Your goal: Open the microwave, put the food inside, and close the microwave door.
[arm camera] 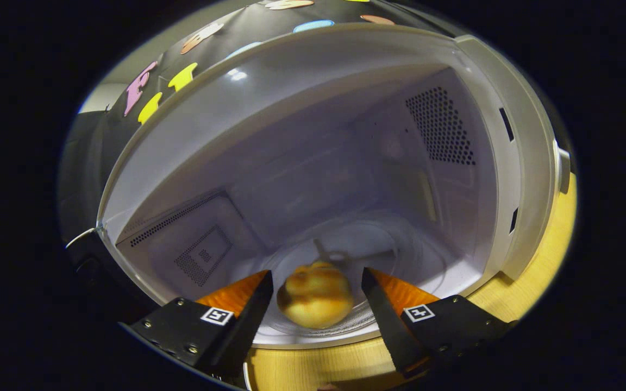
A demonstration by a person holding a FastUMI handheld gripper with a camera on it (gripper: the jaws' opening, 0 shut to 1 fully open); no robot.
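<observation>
The microwave (530, 163) stands open, and I look into its pale cavity. A golden-brown bun (315, 301) rests on the front part of the glass turntable (405, 255). My gripper (315, 273) is open at the cavity's mouth, with the bun lying between its two fingers. A narrow gap shows on each side of the bun, so neither finger presses on it. On the left, the dark door (82, 168) is swung out from the cavity.
The microwave sits on a light wooden table (541, 271), which shows below the fingers and to the right. Perforated vent panels line the cavity's left wall (193, 244) and right wall (440, 130). The booth's black cloth hangs above and behind.
</observation>
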